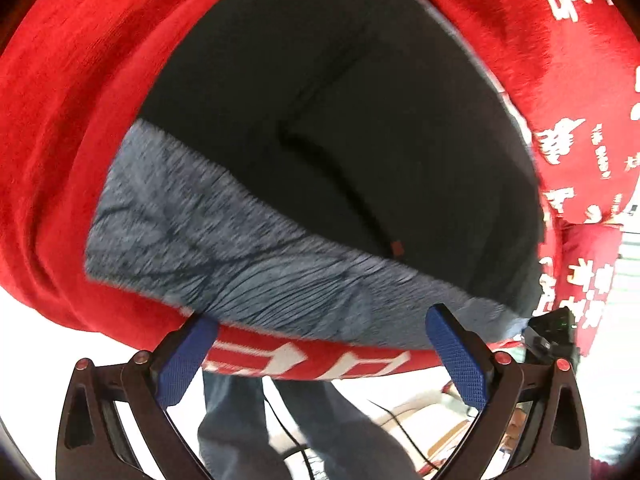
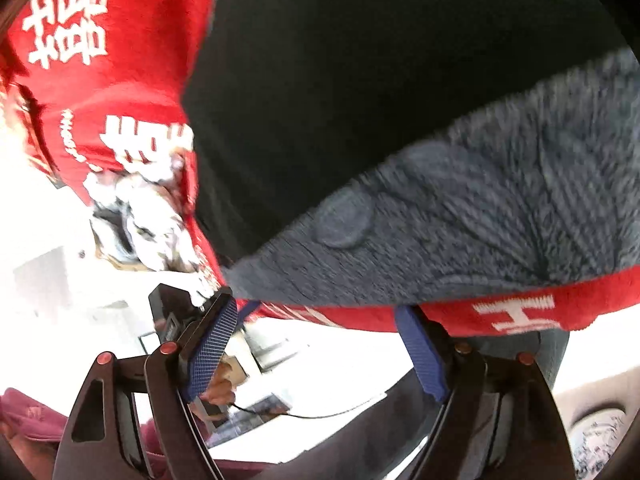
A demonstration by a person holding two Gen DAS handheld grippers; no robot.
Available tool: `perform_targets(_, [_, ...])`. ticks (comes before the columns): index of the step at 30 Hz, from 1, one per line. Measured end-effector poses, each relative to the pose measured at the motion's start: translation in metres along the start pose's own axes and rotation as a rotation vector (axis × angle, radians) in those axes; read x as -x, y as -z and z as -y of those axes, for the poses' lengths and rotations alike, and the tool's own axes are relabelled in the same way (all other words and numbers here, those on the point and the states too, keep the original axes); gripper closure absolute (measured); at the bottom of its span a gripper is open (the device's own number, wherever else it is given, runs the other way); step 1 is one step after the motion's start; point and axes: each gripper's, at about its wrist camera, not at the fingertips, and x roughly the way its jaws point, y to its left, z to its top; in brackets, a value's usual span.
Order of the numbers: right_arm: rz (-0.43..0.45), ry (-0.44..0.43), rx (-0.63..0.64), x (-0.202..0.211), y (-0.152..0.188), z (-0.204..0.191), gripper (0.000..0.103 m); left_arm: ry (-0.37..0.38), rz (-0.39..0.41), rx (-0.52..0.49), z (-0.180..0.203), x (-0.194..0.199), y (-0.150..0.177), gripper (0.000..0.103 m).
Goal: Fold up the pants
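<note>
Dark pants (image 1: 360, 128) with a grey fleece lining (image 1: 208, 248) lie on a red cloth with white characters (image 1: 60, 140). My left gripper (image 1: 316, 344) is open at the cloth's near edge, just below the fleece band, holding nothing. In the right wrist view the same pants (image 2: 360, 100) and fleece (image 2: 500, 208) lie ahead. My right gripper (image 2: 320, 332) is open at the red edge, empty, its blue pads (image 2: 420, 352) wide apart.
The red cloth (image 2: 100, 88) covers the work surface and hangs over its near edge. The person's legs (image 1: 240, 420) and cables show below. The other gripper's body (image 2: 172, 312) sits at the left. A maroon item (image 2: 28, 420) lies low left.
</note>
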Motion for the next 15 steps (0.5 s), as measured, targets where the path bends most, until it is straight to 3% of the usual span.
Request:
perform_targets(6, [0.053,-0.084,-0.041,0.007,0.000,0.017,0.019,-0.008,0.017,-0.007,0.005,-0.004,-0.005,0.001])
perform_targets(9, [0.097,-0.128,-0.109,0.010,0.006,0.023,0.026,-0.047,0.026,-0.006,0.001,0.001,-0.001,0.013])
perform_targets(11, [0.133,-0.164,-0.161,0.013,0.006,0.022,0.090,-0.069,0.034,-0.012,0.001,0.003,-0.002,0.025])
perform_targets(12, [0.151,-0.164,-0.181,0.015,0.004,0.021,0.095,-0.069,0.039,-0.017,0.000,0.006,-0.002,0.035])
perform_targets(15, [0.166,-0.115,-0.107,0.021,-0.002,0.000,0.096,-0.016,0.039,-0.031,-0.009,0.020,-0.007,0.066])
